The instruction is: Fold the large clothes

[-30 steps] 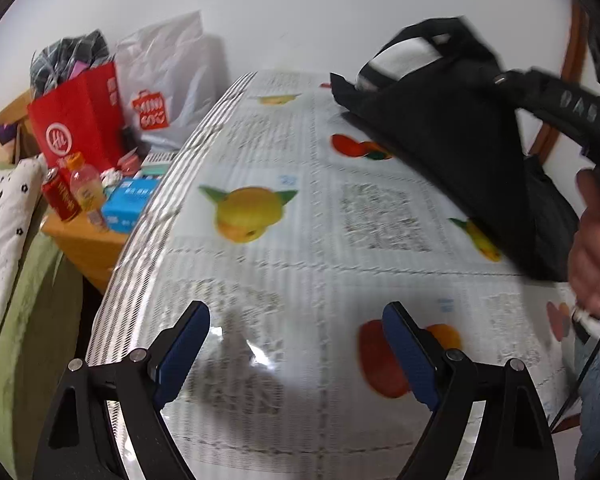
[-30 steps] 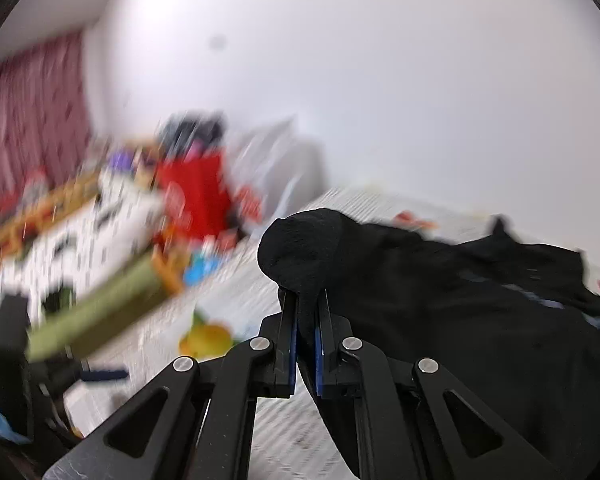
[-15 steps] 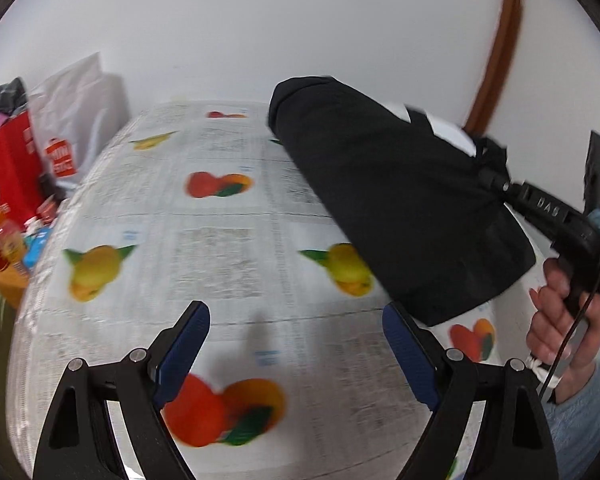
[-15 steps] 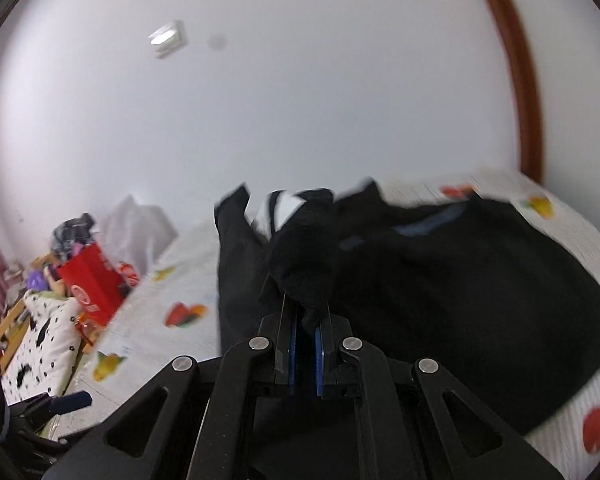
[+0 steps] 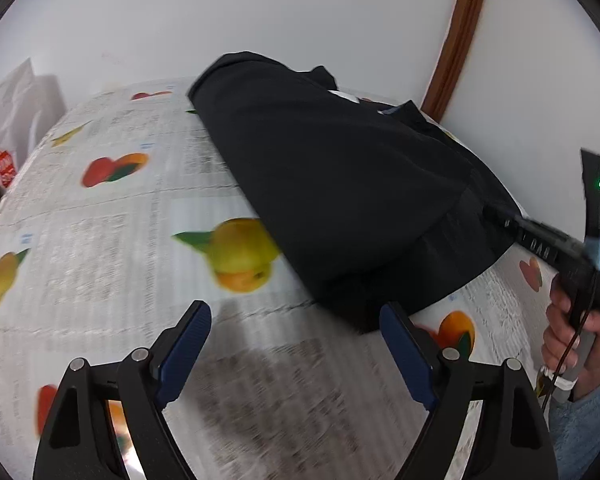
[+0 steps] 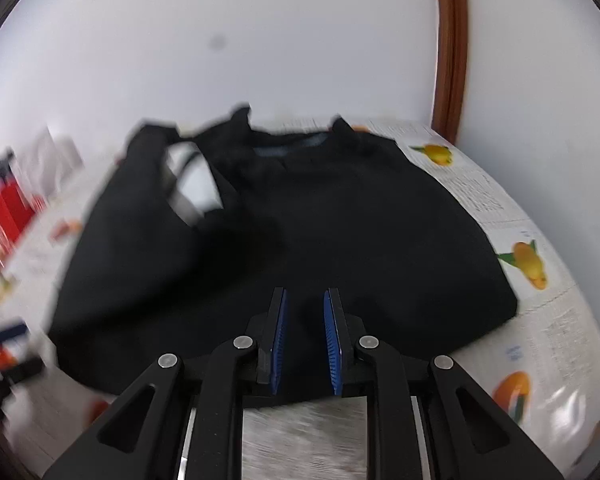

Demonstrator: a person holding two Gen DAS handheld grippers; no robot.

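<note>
The shirt point(image 6: 340, 232) lies just beyond the right gripper point(image 6: 305, 340), whose jaws are parted and empty; the left gripper point(image 5: 296, 348), spread wide, sits farther off.

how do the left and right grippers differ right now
The left gripper has its jaws spread wide; the right gripper has only a narrow gap between its jaws. The left gripper hangs over the bare fruit-print tablecloth; the right gripper is over the black garment, which lies on the cloth. Both have black frames and blue pads, and neither holds anything.
</note>
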